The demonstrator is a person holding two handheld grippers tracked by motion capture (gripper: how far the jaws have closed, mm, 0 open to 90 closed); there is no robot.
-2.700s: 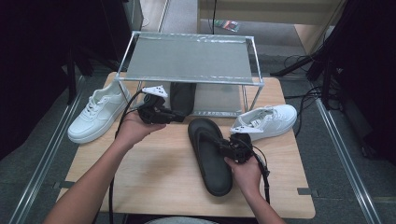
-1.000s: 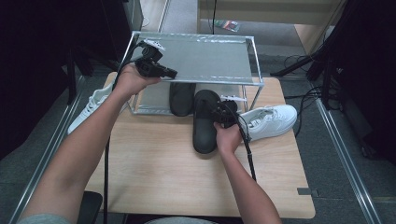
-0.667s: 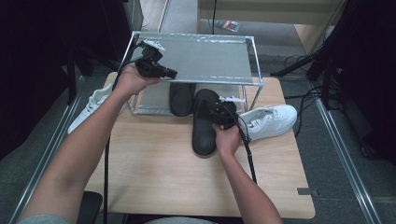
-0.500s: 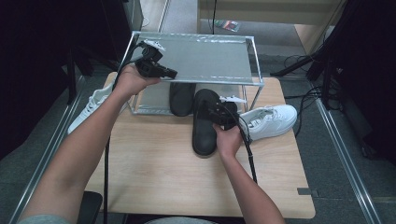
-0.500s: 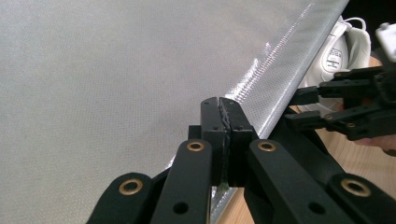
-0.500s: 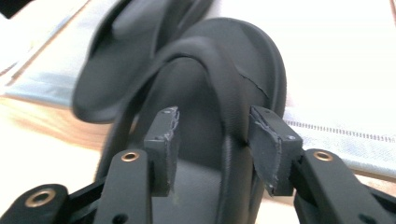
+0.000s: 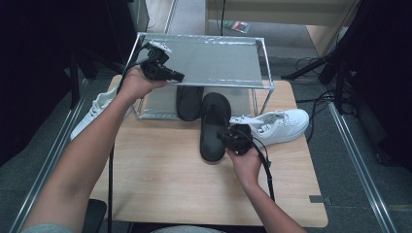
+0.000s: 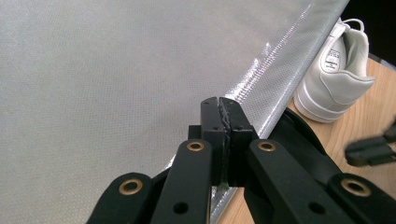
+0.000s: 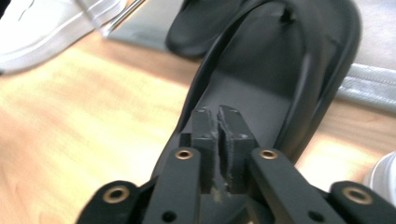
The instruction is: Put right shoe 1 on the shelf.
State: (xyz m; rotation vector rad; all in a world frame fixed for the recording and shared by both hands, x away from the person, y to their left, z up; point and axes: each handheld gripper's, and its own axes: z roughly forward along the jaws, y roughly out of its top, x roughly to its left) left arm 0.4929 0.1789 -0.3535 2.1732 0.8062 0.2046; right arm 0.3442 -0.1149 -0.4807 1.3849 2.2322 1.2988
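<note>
The right tongs (image 9: 218, 116), jaws together with nothing between them, hover over the black slipper (image 7: 214, 124) on the table (image 7: 160, 179). The left tongs (image 8: 220, 105) (also pressed together) hang above the rack's top shelf (image 7: 214, 60).

The right gripper (image 9: 219, 116), jaws pressed together, hovers over a black slipper (image 9: 280, 60).

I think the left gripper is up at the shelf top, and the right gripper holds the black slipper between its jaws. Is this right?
Not quite. The right gripper does not hold the black slipper: the right gripper view shows its jaws shut together with nothing between them, above the slipper's sole. They have just been closing. The left gripper is indeed at the shelf top.
</note>
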